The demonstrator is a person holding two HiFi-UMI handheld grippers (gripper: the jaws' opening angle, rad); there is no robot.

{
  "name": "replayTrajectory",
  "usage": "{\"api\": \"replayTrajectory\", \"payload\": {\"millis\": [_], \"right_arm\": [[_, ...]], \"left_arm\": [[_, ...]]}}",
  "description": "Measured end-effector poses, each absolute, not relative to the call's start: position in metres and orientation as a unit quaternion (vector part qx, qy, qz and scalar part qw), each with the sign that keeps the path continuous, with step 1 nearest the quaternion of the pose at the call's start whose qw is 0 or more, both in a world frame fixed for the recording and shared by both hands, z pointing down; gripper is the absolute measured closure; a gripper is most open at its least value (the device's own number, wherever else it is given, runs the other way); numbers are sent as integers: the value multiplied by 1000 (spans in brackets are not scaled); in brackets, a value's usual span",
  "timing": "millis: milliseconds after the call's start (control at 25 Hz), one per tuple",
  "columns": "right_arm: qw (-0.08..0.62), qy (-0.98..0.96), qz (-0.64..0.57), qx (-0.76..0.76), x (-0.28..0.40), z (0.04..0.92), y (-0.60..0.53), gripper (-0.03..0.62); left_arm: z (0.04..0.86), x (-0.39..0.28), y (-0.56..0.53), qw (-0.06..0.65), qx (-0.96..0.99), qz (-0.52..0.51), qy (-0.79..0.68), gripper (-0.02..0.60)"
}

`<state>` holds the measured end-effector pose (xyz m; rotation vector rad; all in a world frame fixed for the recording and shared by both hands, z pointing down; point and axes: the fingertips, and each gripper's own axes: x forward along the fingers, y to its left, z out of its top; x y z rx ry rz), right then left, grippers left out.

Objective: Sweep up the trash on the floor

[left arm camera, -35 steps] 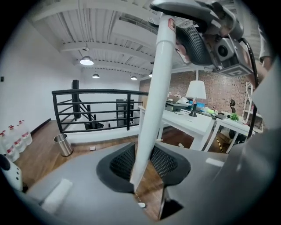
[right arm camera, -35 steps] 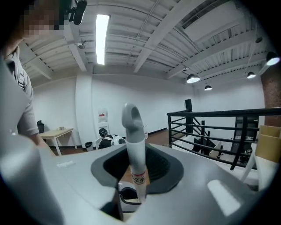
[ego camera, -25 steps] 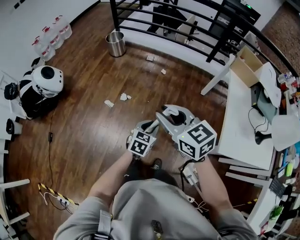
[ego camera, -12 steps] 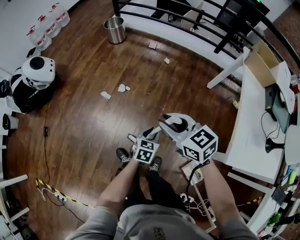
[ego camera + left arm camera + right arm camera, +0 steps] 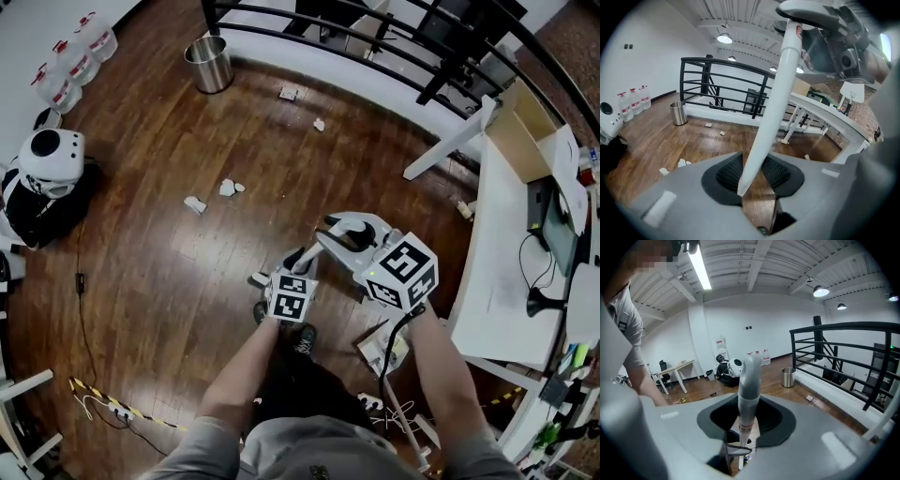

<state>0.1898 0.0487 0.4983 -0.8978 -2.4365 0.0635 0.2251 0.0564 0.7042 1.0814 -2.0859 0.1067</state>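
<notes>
Firstly, left gripper (image 5: 753,174): jaws set moderately apart and just now easing wider. A white handle (image 5: 780,84) slants up between them, and both ribbed pads look to lie against it. High on that handle is a small printed mark (image 5: 799,32), reddish and too small to read.

Right gripper (image 5: 747,416): jaws part-open and pinching a grey-topped handle (image 5: 750,385), which stands nearly upright between the pads. Its rounded grey end pokes just above them. Below the grey section the shaft turns white and carries a narrow label (image 5: 745,428); the print is there but not legible. Whether the two grippers grip one pole or two I cannot tell.

Both grippers are held close together in front of the person, the right one slightly further forward.

Trash: paper scraps (image 5: 195,204) lie on the wooden floor (image 5: 169,281), well ahead of both grippers and clear of them. Two sit near each other out to the left, and two more lie further off by the white ledge under the railing. A steel bin (image 5: 208,64) stands beyond them. Water bottles (image 5: 75,58) with red caps line the far-left wall; their labels are unreadable.
</notes>
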Motion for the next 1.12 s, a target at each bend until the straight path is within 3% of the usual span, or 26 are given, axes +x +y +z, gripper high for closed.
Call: {"api": "replayTrajectory", "payload": {"millis": [640,1120], "right_arm": [[267,-911,-17,-315,22,483,26,502],[240,-903,13,-356,-104,486,-76,503]], "left_arm": [[692,49,17,373,436,21,-819,453],[696,-87,-73,388,391,42,-834,449]]}}
